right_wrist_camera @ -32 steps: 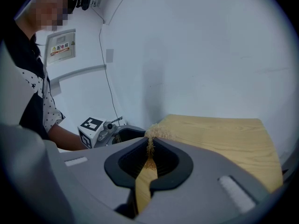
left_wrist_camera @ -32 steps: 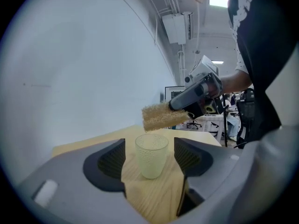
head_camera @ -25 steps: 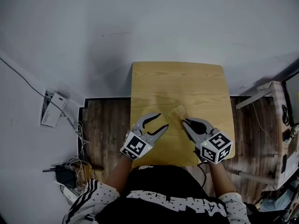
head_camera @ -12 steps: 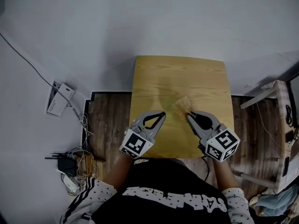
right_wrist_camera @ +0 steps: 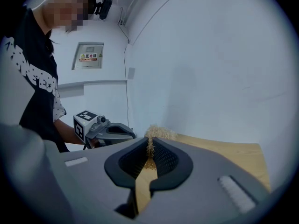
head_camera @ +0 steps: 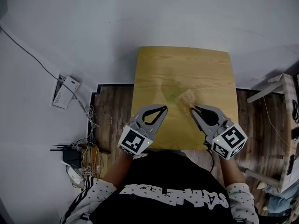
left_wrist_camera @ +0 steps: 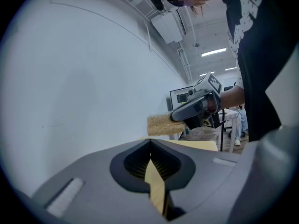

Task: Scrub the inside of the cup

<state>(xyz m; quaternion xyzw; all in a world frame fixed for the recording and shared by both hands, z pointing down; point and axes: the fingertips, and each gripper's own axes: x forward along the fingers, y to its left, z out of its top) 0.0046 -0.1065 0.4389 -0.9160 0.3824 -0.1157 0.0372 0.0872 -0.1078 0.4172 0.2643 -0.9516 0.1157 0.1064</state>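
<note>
Here left gripper (head_camera: 163, 108) fingers meet empty; right gripper (head_camera: 192, 108) fingers pinch scrubber (head_camera: 187, 97).

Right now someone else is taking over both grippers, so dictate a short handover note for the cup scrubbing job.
Left gripper: shut, nothing in it, held at the near left edge of the wooden table.
Right gripper: shut on the fibrous scrub pad, which sticks out past its tips above the table.
Cup: not in any view, so I cannot say where it is.
Done: the scrub pad is in hand.
Left: find the cup, probably steady it with the left gripper, then scrub its inside.
</note>
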